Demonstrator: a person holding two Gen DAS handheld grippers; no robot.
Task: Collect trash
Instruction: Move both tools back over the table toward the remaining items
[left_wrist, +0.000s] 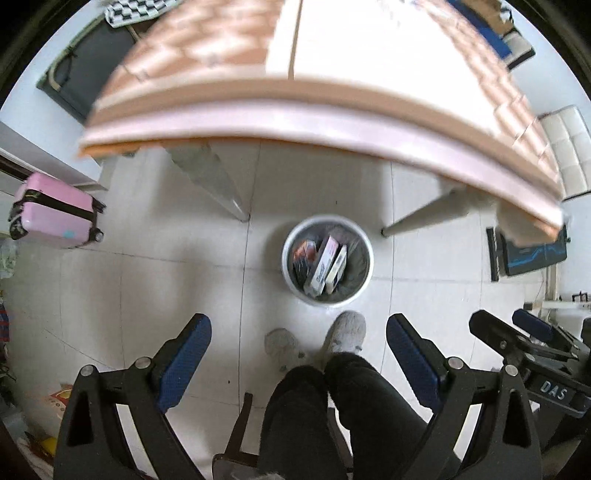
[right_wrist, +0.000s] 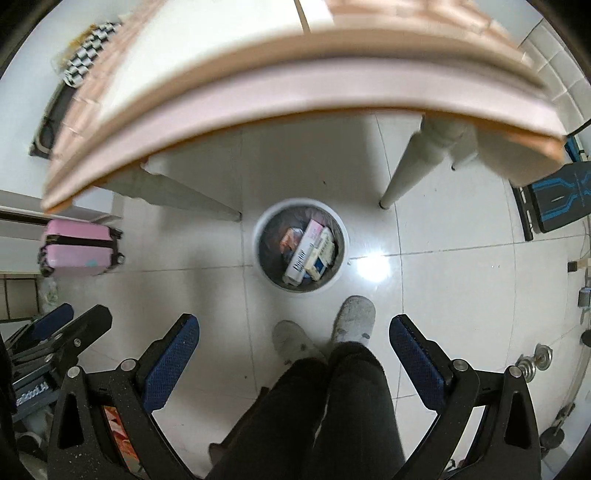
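Note:
A round white trash bin (left_wrist: 360, 288) (right_wrist: 262, 269) with a dark liner stands on the tiled floor below the table edge. Inside it lie several flat cartons and packets (left_wrist: 325, 264) (right_wrist: 308, 253). My left gripper (left_wrist: 299, 345) hangs high above the floor, open, with nothing between its blue pads. My right gripper (right_wrist: 293, 343) is open too and holds nothing. Each gripper shows at the edge of the other's view: the right gripper (left_wrist: 517, 332) at the right of the left wrist view, the left gripper (right_wrist: 70, 321) at the left of the right wrist view.
A table (left_wrist: 332, 110) (right_wrist: 295, 92) with a pink-and-orange cloth overhangs the bin, its white legs (left_wrist: 221, 188) (right_wrist: 406, 173) at either side. A person's dark trouser legs and grey slippers (left_wrist: 347, 330) (right_wrist: 352, 319) stand just short of the bin. A pink suitcase (left_wrist: 55, 214) (right_wrist: 79, 251) lies left.

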